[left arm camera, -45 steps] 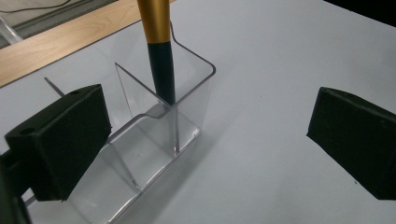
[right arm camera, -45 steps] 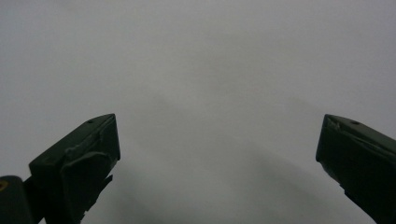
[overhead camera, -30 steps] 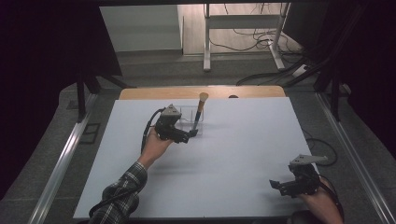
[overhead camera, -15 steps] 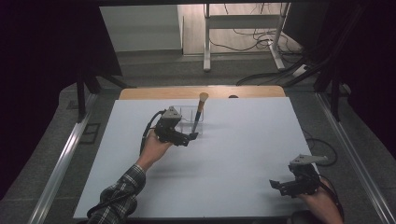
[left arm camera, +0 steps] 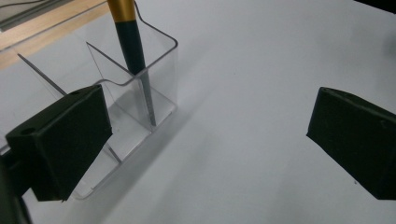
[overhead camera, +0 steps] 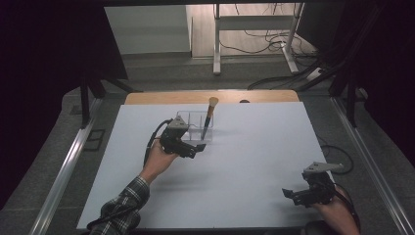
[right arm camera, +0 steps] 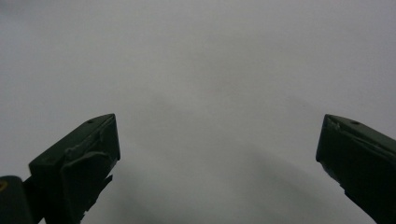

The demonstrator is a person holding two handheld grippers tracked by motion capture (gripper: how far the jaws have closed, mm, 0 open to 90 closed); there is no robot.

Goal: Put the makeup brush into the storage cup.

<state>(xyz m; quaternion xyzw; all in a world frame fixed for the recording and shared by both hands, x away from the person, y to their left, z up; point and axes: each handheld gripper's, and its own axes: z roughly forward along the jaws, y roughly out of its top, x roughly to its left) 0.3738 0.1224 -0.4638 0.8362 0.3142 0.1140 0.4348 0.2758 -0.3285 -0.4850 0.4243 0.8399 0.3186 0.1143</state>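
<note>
Both tools wide open, empty. L tool [overhead camera: 198,147] beside organizer [left arm camera: 135,88] w/ brush [left arm camera: 130,42]; could knock it over.

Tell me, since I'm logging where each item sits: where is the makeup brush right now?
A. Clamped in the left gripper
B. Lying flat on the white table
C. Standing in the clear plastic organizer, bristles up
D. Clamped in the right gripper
C: the makeup brush leans handle-down in the clear organizer, while the left gripper has its jaws spread wide beside the organizer and the right gripper sits open far off near the table's front corner.
</note>
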